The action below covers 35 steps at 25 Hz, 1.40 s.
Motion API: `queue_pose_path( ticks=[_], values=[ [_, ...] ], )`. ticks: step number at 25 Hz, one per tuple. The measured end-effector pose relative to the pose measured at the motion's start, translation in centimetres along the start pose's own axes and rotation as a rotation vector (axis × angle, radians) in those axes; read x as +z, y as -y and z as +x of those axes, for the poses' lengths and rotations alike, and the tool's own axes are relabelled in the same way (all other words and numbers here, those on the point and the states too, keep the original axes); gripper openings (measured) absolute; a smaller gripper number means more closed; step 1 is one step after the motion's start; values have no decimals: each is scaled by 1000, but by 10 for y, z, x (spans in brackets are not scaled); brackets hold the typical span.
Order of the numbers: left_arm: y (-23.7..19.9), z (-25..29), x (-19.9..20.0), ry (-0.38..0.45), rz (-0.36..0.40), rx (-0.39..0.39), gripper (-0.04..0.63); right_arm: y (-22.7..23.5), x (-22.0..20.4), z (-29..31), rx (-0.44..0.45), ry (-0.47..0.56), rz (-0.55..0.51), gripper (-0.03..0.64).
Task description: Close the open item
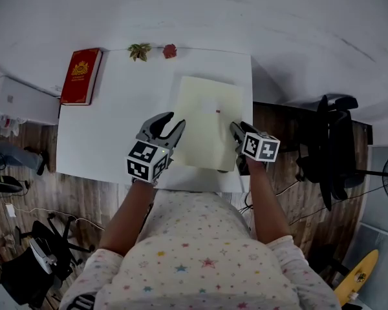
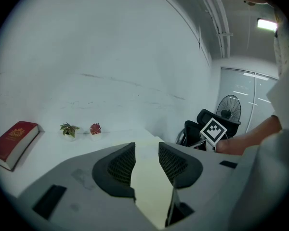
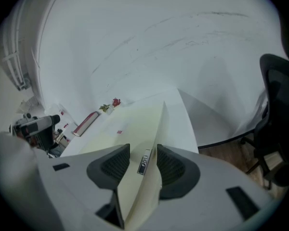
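A pale yellow folder (image 1: pixel 207 118) lies on the white table (image 1: pixel 116 128), its front right edge raised a little. My right gripper (image 1: pixel 238 133) is at that front right corner, tilted. In the right gripper view the folder's edge (image 3: pixel 151 129), with a small label (image 3: pixel 144 163) on it, runs between the jaws, and my right gripper (image 3: pixel 143 160) is shut on it. My left gripper (image 1: pixel 171 125) is at the folder's left edge with its jaws side by side and apart. The folder's surface (image 2: pixel 147 174) shows in the gap of my left gripper (image 2: pixel 147 158).
A red book (image 1: pixel 81 76) lies at the table's far left corner. Two small potted plants (image 1: pixel 140 51) (image 1: pixel 170 50) stand along the far edge. A black office chair (image 1: pixel 330 144) is to the right of the table. Cables and gear lie on the floor at the left.
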<state>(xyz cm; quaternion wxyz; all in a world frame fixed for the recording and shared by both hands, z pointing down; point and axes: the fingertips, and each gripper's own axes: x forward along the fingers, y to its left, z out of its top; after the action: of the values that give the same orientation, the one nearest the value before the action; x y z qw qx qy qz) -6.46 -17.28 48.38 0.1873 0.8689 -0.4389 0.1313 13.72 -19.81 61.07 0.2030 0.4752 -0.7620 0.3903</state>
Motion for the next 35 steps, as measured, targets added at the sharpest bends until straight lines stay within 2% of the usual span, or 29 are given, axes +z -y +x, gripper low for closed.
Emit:
queue_pose_path(
  ticks=[4,11,18,23,35],
  values=[
    [3,-7,14,45,-4,5,149,-5,6,-9,-30,-10,-120,166],
    [12,-21,38,118,-7,8,143,-20,20,-33,5,31,-162,154],
    [20,-30,66,200,2,5,87,-34,40,-51,-8,72,-210,67],
    [22,-38,80,239,15,2,40,-53,65,-71,-8,160,-251,0],
    [19,-54,106,292,27,17,31,-106,116,-113,67,310,-323,0]
  ],
)
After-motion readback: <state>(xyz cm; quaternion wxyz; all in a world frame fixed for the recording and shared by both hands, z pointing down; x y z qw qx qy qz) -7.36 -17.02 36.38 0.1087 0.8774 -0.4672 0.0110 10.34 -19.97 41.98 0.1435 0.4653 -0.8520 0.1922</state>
